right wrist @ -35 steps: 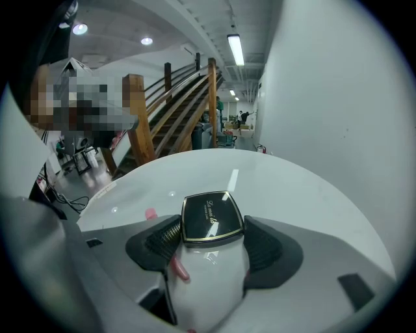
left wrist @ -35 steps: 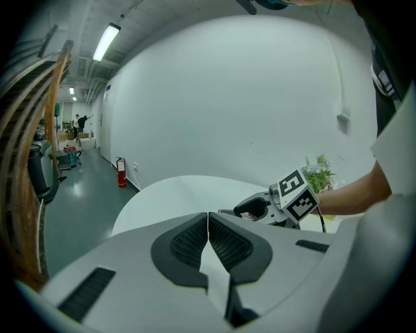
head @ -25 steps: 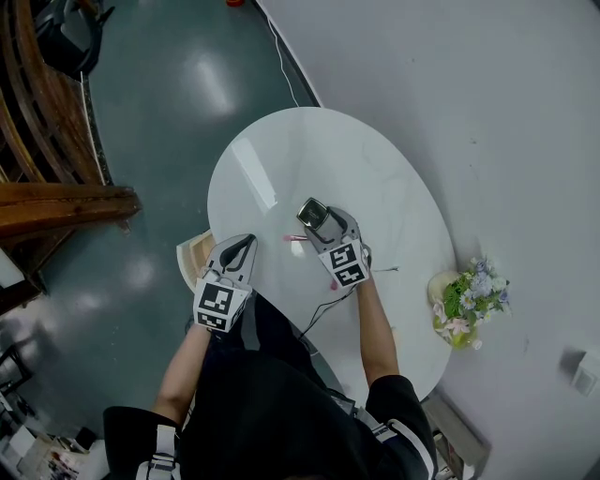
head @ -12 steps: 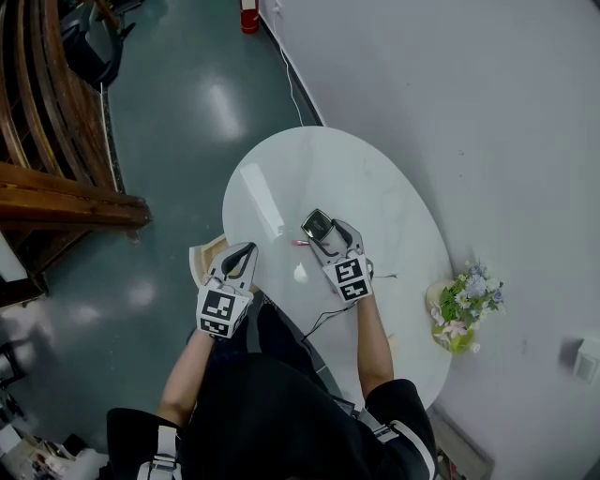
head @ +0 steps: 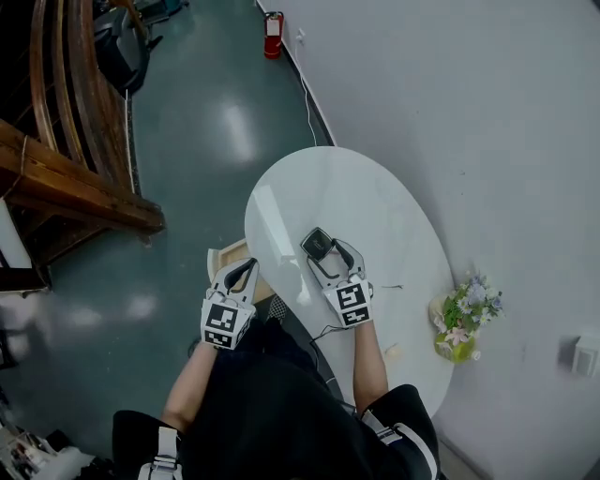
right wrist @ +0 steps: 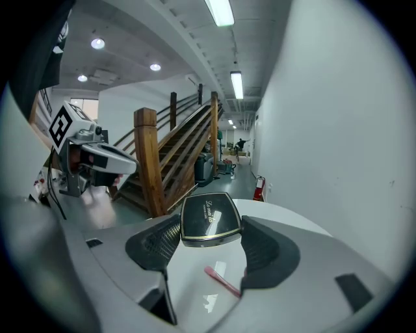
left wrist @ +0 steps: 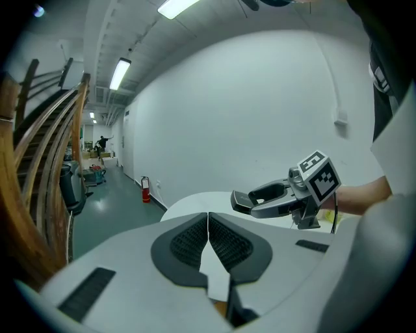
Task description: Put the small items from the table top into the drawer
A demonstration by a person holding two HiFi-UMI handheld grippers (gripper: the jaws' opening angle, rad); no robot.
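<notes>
The drawer (head: 227, 252) is mostly hidden by the left gripper (left wrist: 208, 242), its jaws pressed together on nothing. The right gripper (right wrist: 211, 246) pinches a black compact (right wrist: 209, 219) above the table (head: 375, 202). The compact's gold script, perhaps starting "La", is unreadable. A pink stick (right wrist: 222, 281) lies on the table beneath.

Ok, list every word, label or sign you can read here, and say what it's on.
Gold print on the compact lid, two lines: too blurred to read.
Square codes on the marker cubes: black-and-white patterns, no letters or numbers.
Label on the extinguisher: too small to read.
So no text here can be quoted.
</notes>
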